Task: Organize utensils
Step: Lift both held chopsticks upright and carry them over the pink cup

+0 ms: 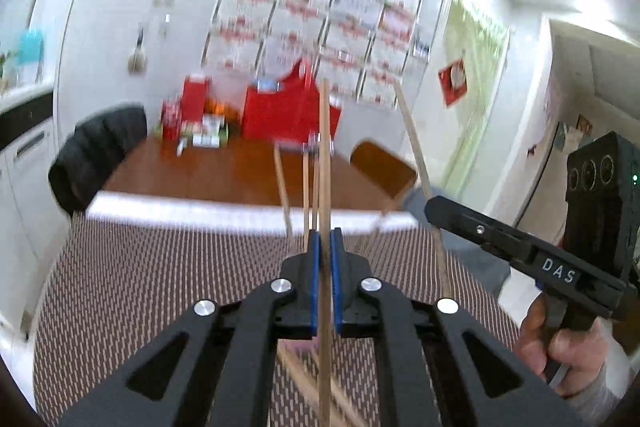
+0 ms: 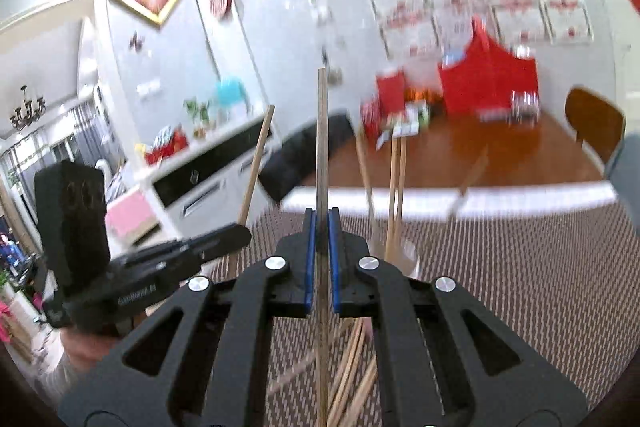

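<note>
Left wrist view: our left gripper point(image 1: 325, 247) has its blue pads point(image 1: 315, 279) pressed together on a single wooden chopstick point(image 1: 325, 163), which stands upright between them and rises well above the fingertips. To the right, our right gripper point(image 1: 436, 209) is seen from the side, carried by a hand point(image 1: 560, 351); it clamps a second chopstick point(image 1: 416, 155) that leans slightly left at its upper end. Below both tools lies a woven placemat point(image 1: 140, 287) with a red-and-white pattern, resting on a brown table point(image 1: 208, 171).

Right wrist view: the right gripper point(image 2: 322, 227) is likewise closed on its chopstick point(image 2: 322, 147), held upright. The left gripper point(image 2: 240, 237) appears at the left edge with its own stick point(image 2: 256, 163) tilted to the right at the top. Just right of our fingertips, several chopsticks point(image 2: 396, 183) stand together in what seems to be a clear cup point(image 2: 410, 255) on the mat, though blur makes its outline uncertain. More loose chopsticks point(image 2: 352, 367) lie flat on the placemat point(image 2: 520, 287) under the gripper body, fanned out and touching one another.

Background: red boxes point(image 1: 288, 111) sit at the far end of the table, a dark chair point(image 1: 96, 155) stands at its left side, and rows of framed sheets point(image 1: 304, 11) cover the wall.
</note>
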The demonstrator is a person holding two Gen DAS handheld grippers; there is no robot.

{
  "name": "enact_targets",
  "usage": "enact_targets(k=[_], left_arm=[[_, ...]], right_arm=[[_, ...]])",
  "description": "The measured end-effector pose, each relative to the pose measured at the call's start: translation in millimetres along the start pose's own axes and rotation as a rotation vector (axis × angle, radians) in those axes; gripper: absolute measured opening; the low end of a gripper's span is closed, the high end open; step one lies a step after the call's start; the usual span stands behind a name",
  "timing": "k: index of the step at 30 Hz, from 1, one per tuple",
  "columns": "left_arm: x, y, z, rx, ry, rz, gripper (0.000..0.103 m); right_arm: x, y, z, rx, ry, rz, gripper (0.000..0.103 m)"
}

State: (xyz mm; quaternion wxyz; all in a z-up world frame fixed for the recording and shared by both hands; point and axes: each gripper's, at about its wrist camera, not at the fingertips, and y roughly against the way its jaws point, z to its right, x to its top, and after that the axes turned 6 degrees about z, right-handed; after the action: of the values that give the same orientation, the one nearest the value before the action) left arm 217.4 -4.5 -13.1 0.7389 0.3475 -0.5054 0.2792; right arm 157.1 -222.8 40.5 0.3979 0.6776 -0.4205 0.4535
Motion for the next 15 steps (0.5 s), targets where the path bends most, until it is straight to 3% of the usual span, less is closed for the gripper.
enact_targets(k=[7, 15], left_arm=[[52, -43, 14, -0.016, -0.029, 0.116, 0.005], [44, -97, 9, -0.045, -0.028, 0.144, 0.006]], right_arm=[[42, -36, -1, -0.070, 0.038, 0.158, 0.006], [24, -73, 32, -0.145, -0.004, 0.185, 0.006]])
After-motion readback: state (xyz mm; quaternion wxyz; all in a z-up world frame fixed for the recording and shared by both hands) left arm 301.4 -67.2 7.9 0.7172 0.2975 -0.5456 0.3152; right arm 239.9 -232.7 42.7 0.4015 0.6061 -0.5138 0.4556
